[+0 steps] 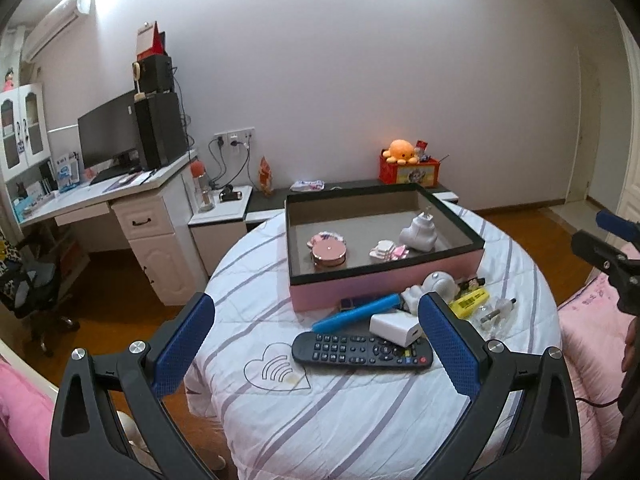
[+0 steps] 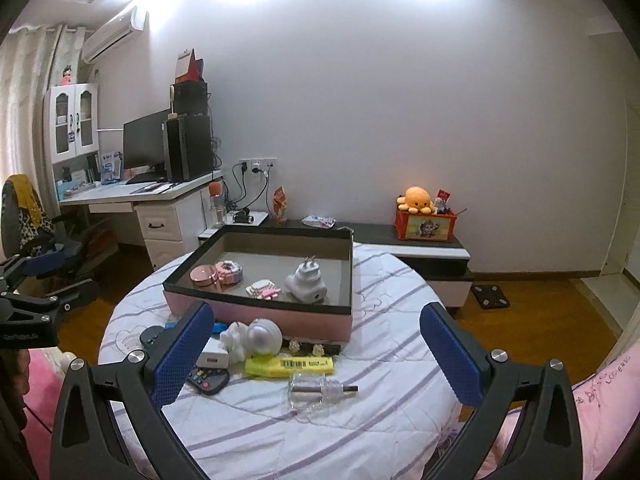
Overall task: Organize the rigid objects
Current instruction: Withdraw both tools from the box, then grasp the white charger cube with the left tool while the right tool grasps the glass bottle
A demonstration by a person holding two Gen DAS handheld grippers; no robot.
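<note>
Clearly, both tools are held above the near edge of a round table (image 2: 360, 432) covered with a white striped cloth. The left hand-held gripper (image 1: 316, 344) is seen with its blue-padded fingers spread wide and nothing between them, raised over the black remote (image 1: 362, 350), which lies flat on the cloth. The right hand-held gripper (image 2: 316, 354) is likewise spread wide and empty, held over the clear glass bottle (image 2: 316, 392) lying on its side. A pink box (image 1: 384, 288) with a black rim stands open toward the far side of the table; a round rose-gold case (image 1: 329, 255), a small pile of hair clips (image 1: 388, 251) and a white plug (image 1: 418, 232) are seen inside it. Just in front of the box's near wall a cluster is gathered: a blue tube (image 1: 356, 314), a white charger (image 1: 396, 329) resting against the remote, a white figure (image 2: 256, 338) and a yellow marker (image 2: 290, 366). The bottle lies just beside the marker, apart from the box. Bare cloth is left at the near rim of the table and on its right side, beyond the box wall. Pink bedding (image 2: 592, 408) is seen close to the table edge on the right, and wooden floor (image 1: 120, 312) lies open to the left.
</note>
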